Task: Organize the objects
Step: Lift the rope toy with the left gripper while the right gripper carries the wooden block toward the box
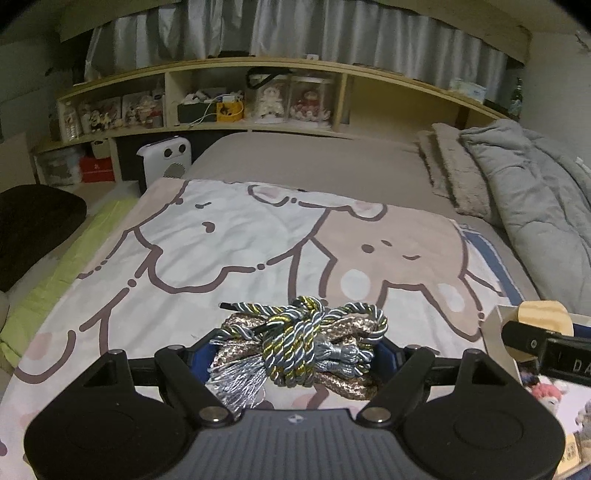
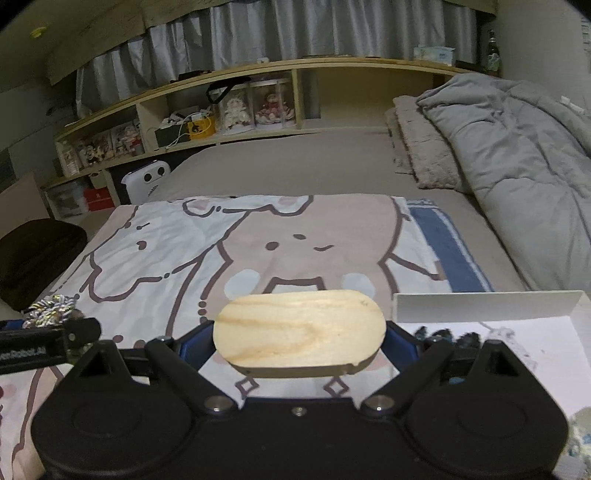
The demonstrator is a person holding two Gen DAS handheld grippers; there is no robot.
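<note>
Cords bundled in my left claw, wooden oval pinched in my right claw: carrying step, next lowering both into the white box.

A dim bedroom: a bed with a cartoon blanket, a grey quilt, wooden shelves behind, and grey curtains above.

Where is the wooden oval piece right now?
The wooden piece is gripped between the right gripper's fingers, lifted above the cartoon blanket, with the white box to its right.
</note>
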